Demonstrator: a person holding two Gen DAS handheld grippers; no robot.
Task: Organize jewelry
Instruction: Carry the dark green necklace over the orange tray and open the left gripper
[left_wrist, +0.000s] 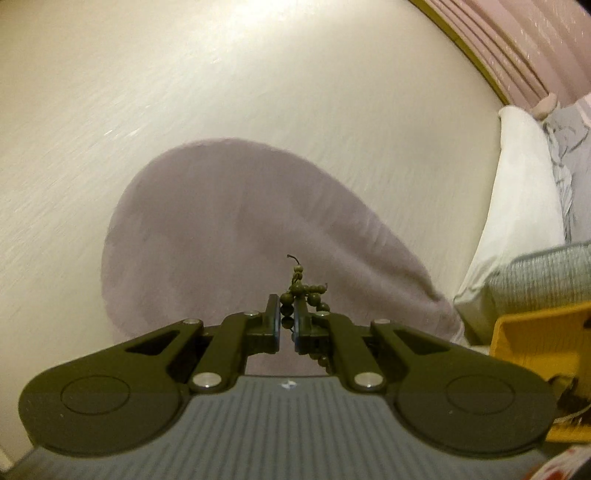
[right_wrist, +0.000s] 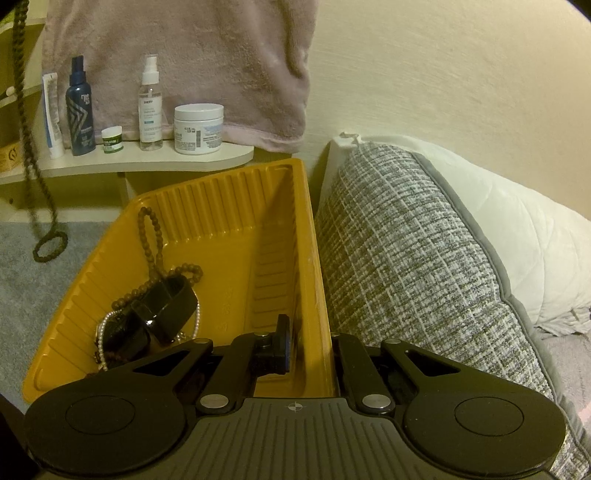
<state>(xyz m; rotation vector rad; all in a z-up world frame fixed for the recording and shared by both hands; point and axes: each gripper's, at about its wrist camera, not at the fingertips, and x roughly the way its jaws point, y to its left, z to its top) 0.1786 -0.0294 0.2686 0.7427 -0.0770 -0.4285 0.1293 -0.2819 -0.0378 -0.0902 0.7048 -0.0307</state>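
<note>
My left gripper (left_wrist: 287, 314) is shut on a dark beaded bracelet (left_wrist: 300, 291); the beads bunch above and beside the fingertips and hang below the right finger. It is held up facing a cream wall. A yellow tray (right_wrist: 236, 206) shows in the right wrist view, holding a brown bead strand (right_wrist: 149, 236), a black band (right_wrist: 166, 302) and a pearl string (right_wrist: 101, 343). My right gripper (right_wrist: 308, 343) grips the tray's right wall (right_wrist: 316, 295), one finger (right_wrist: 282, 339) inside, the other hidden outside. A tray corner also shows in the left wrist view (left_wrist: 535, 339).
A pink towel (right_wrist: 184, 62) hangs on the wall, also seen in the left wrist view (left_wrist: 240, 229). A shelf (right_wrist: 147, 162) carries bottles and jars. A grey woven cushion (right_wrist: 399, 258) and white pillow (right_wrist: 517, 229) lie right of the tray. A dark braided cord (right_wrist: 27, 129) hangs at left.
</note>
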